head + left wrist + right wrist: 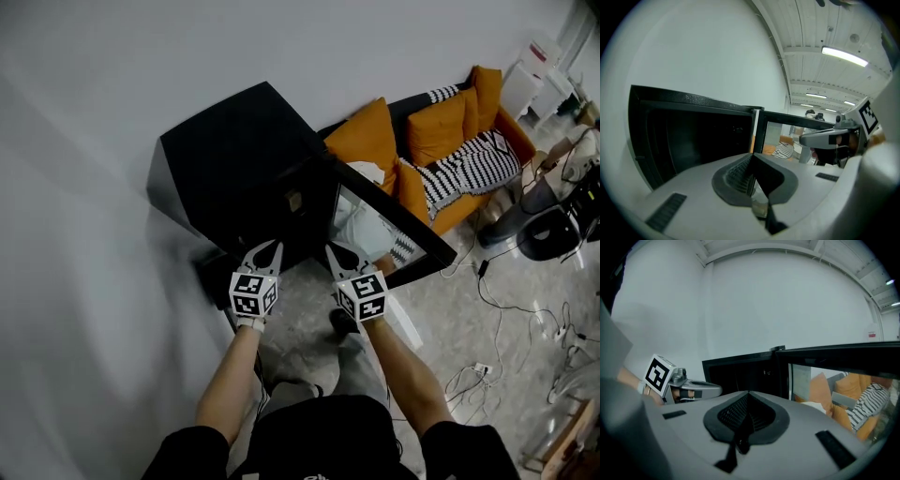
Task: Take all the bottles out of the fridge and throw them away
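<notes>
Fridge (234, 159), black and low, stands on the floor (300, 323) against the white wall, just beyond both tongs. Its glass door (384, 220) is swung open to the right, in front of an orange sofa (441, 131). The inside is too dark to tell what it holds. The left tongs (270, 248) are pressed together with nothing between them, and so are the right tongs (336, 251). Both stop short of the opening and do not touch the fridge. The bare forearms reach forward side by side, tips aimed at the dark opening and tilted slightly down.
</notes>
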`<state>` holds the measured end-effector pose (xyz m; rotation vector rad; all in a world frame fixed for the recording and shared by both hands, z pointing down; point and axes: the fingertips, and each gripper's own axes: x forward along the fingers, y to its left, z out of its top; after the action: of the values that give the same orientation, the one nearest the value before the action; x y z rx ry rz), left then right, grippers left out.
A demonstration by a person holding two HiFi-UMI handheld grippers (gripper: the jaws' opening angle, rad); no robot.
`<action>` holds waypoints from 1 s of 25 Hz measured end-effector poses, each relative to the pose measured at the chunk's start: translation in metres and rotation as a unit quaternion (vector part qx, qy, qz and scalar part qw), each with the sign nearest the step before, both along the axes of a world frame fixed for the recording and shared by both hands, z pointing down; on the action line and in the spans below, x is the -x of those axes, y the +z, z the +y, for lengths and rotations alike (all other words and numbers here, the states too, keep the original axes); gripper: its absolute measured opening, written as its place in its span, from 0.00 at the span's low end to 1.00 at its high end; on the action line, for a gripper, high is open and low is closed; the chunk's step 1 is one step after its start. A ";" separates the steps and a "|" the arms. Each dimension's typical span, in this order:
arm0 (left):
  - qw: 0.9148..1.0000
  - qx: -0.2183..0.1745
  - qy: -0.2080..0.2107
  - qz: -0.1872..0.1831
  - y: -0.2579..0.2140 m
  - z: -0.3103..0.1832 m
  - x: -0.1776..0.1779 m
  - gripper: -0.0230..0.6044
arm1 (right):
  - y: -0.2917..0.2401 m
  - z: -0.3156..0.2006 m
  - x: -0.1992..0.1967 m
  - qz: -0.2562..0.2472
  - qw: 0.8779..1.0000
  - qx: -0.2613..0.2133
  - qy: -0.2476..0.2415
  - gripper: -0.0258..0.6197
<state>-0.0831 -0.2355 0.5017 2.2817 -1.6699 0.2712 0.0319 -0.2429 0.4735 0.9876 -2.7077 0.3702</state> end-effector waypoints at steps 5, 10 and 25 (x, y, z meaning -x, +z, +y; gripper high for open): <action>1.000 0.023 -0.010 -0.016 0.041 -0.033 0.020 0.04 | 0.034 -0.019 0.006 -0.007 1.000 0.014 0.009 0.05; 0.998 0.051 0.001 -0.039 0.091 -0.075 0.026 0.13 | 0.073 -0.031 0.006 0.001 1.000 0.025 0.008 0.05; 0.995 0.053 -0.003 -0.079 0.204 -0.200 0.037 0.48 | 0.143 -0.087 0.005 -0.005 1.000 0.026 0.015 0.05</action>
<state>-0.1196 -0.4359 0.7059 2.2265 -1.6935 0.5400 0.0266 -0.3303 0.6161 1.0153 -2.6792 0.4501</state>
